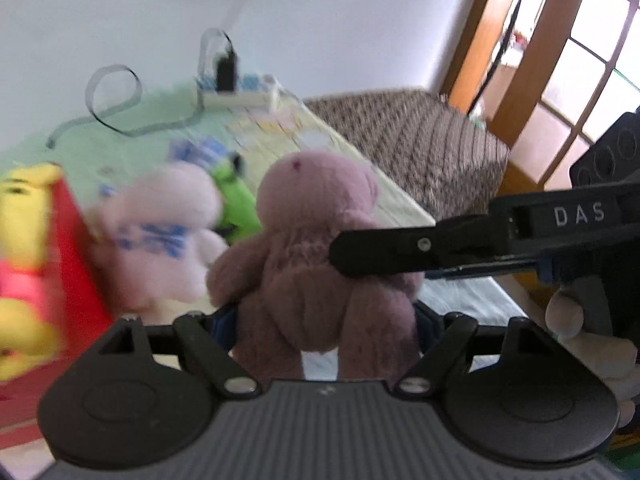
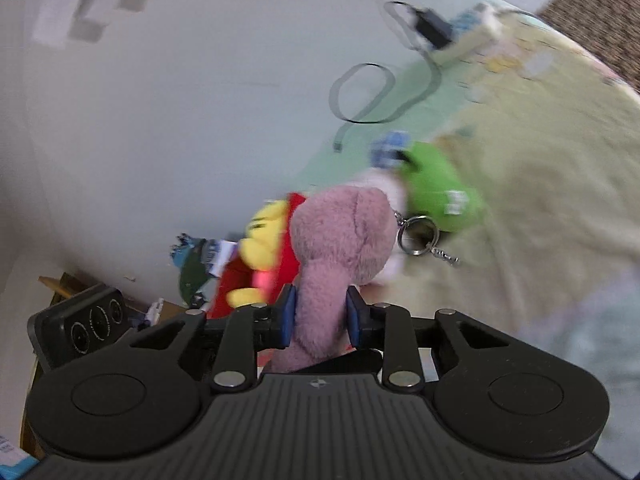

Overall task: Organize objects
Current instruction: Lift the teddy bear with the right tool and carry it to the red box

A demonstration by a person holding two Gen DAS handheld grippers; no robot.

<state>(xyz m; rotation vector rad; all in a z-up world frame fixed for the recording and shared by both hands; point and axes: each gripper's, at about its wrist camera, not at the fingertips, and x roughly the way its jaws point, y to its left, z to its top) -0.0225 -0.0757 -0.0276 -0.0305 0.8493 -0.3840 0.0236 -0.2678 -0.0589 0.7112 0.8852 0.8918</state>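
Note:
A purple plush bear (image 1: 316,240) hangs above the bed, seen from behind in the left wrist view. My left gripper (image 1: 324,318) is shut on its lower body, one blue pad at each hip. From the right, a black finger of the right gripper (image 1: 380,246) presses into the bear's side. In the right wrist view the bear (image 2: 340,232) stands between the blue pads (image 2: 288,312) of my right gripper (image 2: 320,312), which is shut on its body. A metal keyring (image 2: 418,236) dangles from the bear's head.
On the pale blanket (image 2: 540,160) lie a pink plush in a blue-striped shirt (image 1: 160,232), a green plush (image 2: 440,184) and a yellow plush in red (image 1: 24,264). A power strip (image 1: 240,98) with looping cable lies by the wall. A brown patterned cushion (image 1: 420,140) borders the bed.

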